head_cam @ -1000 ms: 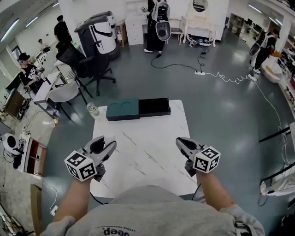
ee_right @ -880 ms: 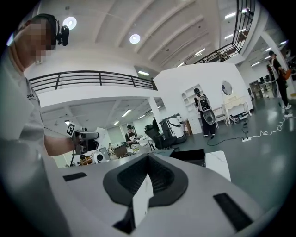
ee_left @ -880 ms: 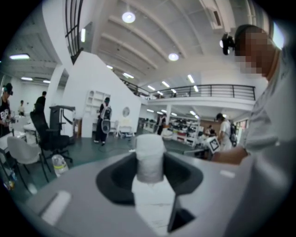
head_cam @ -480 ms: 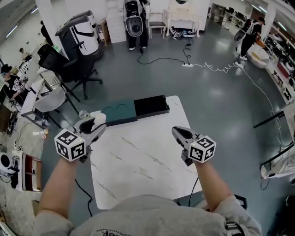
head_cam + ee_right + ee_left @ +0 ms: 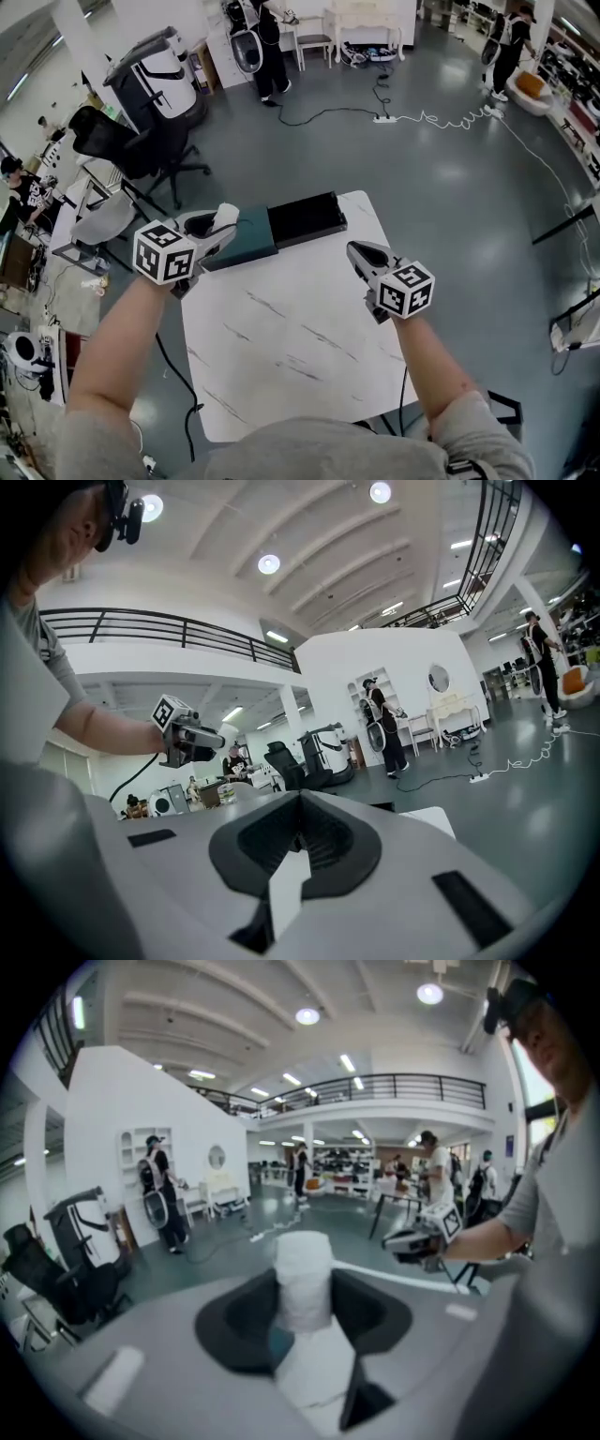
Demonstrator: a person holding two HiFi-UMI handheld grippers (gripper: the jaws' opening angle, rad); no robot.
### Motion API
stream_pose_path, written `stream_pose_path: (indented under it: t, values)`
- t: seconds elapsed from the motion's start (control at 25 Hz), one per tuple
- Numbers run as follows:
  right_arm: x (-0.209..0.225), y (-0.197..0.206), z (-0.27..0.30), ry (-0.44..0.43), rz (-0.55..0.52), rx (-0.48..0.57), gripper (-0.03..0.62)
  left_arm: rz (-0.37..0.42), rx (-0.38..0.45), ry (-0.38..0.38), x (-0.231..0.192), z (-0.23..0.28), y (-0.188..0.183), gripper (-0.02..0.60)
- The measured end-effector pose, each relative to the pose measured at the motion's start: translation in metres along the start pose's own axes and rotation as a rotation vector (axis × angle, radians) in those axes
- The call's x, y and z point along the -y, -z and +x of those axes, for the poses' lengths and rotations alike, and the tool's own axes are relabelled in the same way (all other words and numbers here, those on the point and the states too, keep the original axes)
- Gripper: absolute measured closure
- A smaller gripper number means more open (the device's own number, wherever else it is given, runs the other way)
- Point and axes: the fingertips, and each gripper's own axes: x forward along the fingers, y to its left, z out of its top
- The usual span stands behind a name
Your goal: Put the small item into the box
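Observation:
My left gripper [image 5: 221, 228] is shut on a small white cylinder-shaped item [image 5: 226, 214] and hangs over the table's far left corner, right at the teal end of the box [image 5: 249, 242]. In the left gripper view the white item [image 5: 305, 1274] stands upright between the jaws. The box lies along the table's far edge, and its other half is black [image 5: 304, 218]. Over the right side of the white marble table [image 5: 291, 337], my right gripper [image 5: 356, 251] is shut with nothing in it; its jaws meet in the right gripper view [image 5: 300, 829].
A black office chair [image 5: 122, 141] and desks stand on the floor to the far left. A cable and power strip [image 5: 384, 117] lie on the floor beyond the table. People stand in the background. The table's edges drop to grey floor all round.
My left gripper has moved forward, from the table's near left side to the teal end of the box, with the white item in it. The right gripper has shifted slightly forward.

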Motion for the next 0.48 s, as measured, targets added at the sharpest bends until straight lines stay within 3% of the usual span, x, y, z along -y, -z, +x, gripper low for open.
stream_pose_path:
  t: [0.48]
  values:
    - [0.068,0.004,0.048,0.064,-0.025,0.017,0.588,0.110,-0.151,0.075,-0.018,0.121,0.000,0.402]
